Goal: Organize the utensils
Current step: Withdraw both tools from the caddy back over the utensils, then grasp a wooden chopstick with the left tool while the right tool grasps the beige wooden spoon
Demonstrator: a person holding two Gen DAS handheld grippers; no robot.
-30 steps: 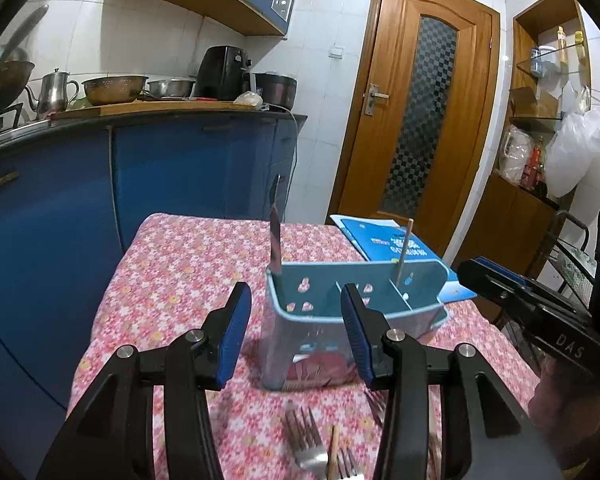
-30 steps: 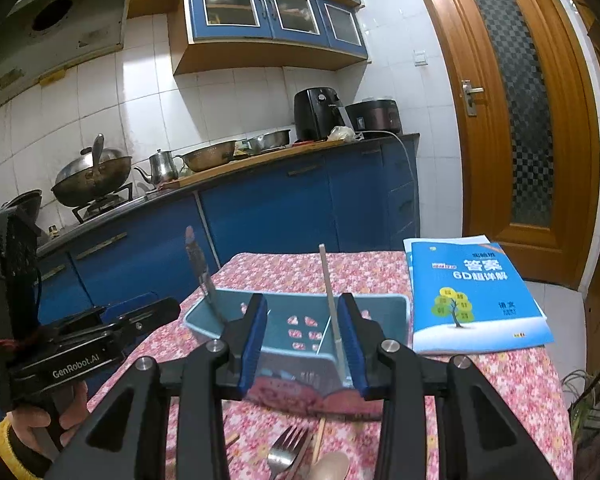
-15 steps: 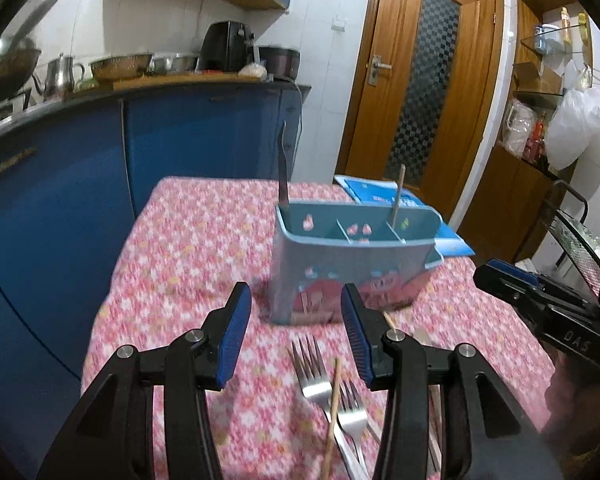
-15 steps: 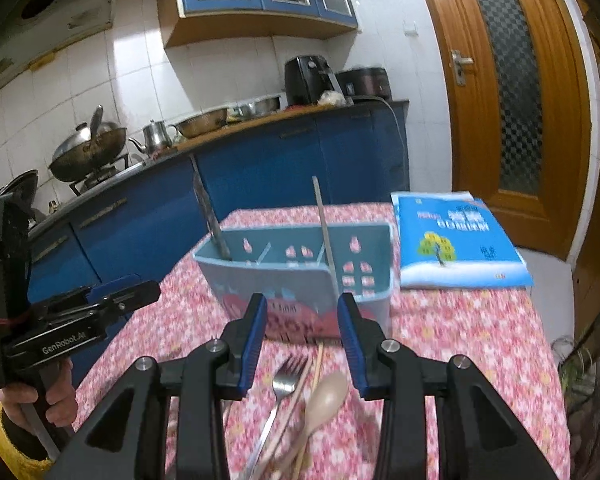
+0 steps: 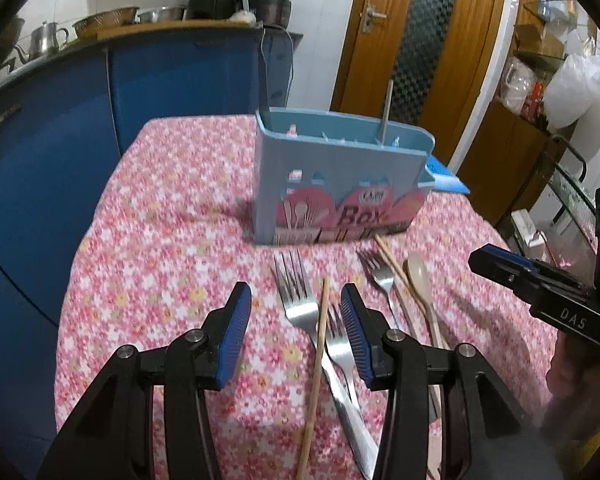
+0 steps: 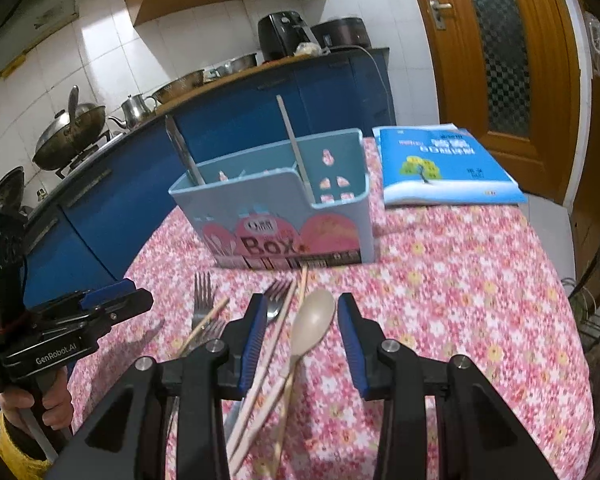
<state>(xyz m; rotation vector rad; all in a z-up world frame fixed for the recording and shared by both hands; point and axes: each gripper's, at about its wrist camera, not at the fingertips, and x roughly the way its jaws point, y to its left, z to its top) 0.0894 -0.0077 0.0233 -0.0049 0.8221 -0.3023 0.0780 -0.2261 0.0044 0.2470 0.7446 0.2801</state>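
Both grippers hang over the flower-patterned counter (image 5: 160,216) with their blue-padded fingers apart and nothing between the pads. In the left wrist view the left gripper (image 5: 296,326) sits at the lower centre of the frame, a large fork (image 5: 296,296) and a single wooden chopstick (image 5: 318,356) lying on the cloth in the gap between its fingers; a second fork (image 5: 380,276) and a pale wooden spoon (image 5: 420,280) lie just to the right of them, with another chopstick running alongside. The blue utensil box (image 5: 336,192) marked "Box" stands upright at the centre of that frame, just beyond the loose utensils — a dark-handled piece at its left end and a thin stick near its right end poke up from its compartments. In the right wrist view the right gripper (image 6: 302,328) occupies the lower centre, the spoon's bowl lying between its fingers beside a pair of chopsticks (image 6: 268,356), and the box is just above them. A blue book (image 6: 444,164) lies flat at the upper right, beside the box.
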